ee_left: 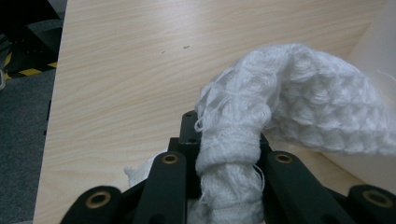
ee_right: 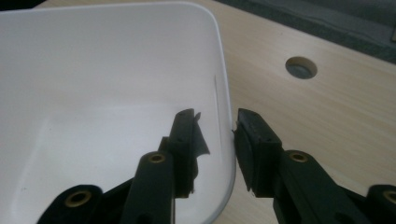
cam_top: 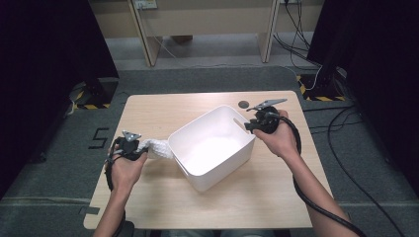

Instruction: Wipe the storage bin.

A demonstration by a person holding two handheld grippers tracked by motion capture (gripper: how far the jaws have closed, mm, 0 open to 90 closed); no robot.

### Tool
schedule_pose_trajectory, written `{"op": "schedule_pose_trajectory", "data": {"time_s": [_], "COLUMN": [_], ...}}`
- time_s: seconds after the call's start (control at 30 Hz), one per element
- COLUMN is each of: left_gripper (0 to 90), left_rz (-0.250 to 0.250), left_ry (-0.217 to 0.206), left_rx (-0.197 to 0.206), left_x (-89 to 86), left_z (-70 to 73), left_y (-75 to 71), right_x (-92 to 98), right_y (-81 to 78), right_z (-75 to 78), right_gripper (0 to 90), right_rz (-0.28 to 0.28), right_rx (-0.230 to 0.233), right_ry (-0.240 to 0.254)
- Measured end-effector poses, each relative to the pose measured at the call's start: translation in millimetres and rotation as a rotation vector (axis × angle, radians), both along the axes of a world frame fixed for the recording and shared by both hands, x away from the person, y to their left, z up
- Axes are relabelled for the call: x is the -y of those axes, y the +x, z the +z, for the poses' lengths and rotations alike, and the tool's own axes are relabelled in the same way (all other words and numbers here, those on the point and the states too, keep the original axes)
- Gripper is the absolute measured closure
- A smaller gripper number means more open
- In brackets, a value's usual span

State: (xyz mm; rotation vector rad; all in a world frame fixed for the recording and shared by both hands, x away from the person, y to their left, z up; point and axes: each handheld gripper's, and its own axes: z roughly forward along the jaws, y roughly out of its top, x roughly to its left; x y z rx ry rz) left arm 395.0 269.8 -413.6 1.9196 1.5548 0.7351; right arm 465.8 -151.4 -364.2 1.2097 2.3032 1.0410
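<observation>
At table's left, left gripper (cam_top: 129, 148) is clamped on a white knit cloth (ee_left: 299, 107), bunched against the bin's (cam_top: 225, 170) outer wall. Risk: loose loops snag the rim when lifted. Bin: smooth white plastic, rounded corners. Right gripper (ee_right: 217, 133) straddles the far rim, jaws part open, so bin may slide.

My left gripper (ee_left: 227, 154): cloth (ee_left: 299, 102) wraps its fingertips, hiding them; bin (ee_left: 380, 56) beyond, cut off by frame edge.
</observation>
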Motion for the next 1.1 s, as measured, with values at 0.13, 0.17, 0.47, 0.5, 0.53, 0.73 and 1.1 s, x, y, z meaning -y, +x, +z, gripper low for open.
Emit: {"op": "schedule_pose_trajectory", "data": {"time_s": [0.13, 0.17, 0.47, 0.5, 0.53, 0.73, 1.1], "left_gripper": [76.5, 76.5, 76.6, 76.6, 76.6, 76.9, 76.9], "left_rz": [0.049, 0.053, -0.07, -0.095, -0.125, -0.242, -0.337], "left_ry": [0.002, -0.003, -0.058, -0.066, -0.085, -0.105, -0.111], "left_rx": [0.014, 0.02, 0.047, 0.04, 0.041, 0.04, 0.048], "left_x": [-6.5, -7.3, 20.1, 24.3, 27.7, 42.6, 58.0], "left_z": [6.0, 6.9, -1.5, -3.4, -5.3, -7.3, -8.6], "left_y": [8.1, 9.2, 3.0, 1.9, 0.8, -10.0, -31.6], "right_x": [16.9, 21.9, 14.8, 12.5, 9.8, 0.2, -21.5], "right_y": [-28.8, -35.2, -57.3, -55.4, -53.5, -34.3, -1.1], "right_z": [17.1, 18.5, -15.7, -18.2, -19.8, -23.5, -26.3], "right_gripper": [70.6, 73.5, 79.9, 79.9, 79.9, 80.4, 77.8], "right_rz": [-0.057, -0.076, -0.032, -0.03, -0.032, -0.055, -0.122], "right_rx": [-0.004, -0.024, -0.185, -0.178, -0.175, -0.122, -0.067], "right_ry": [0.021, 0.014, -0.04, -0.035, -0.027, -0.043, 0.005]}}
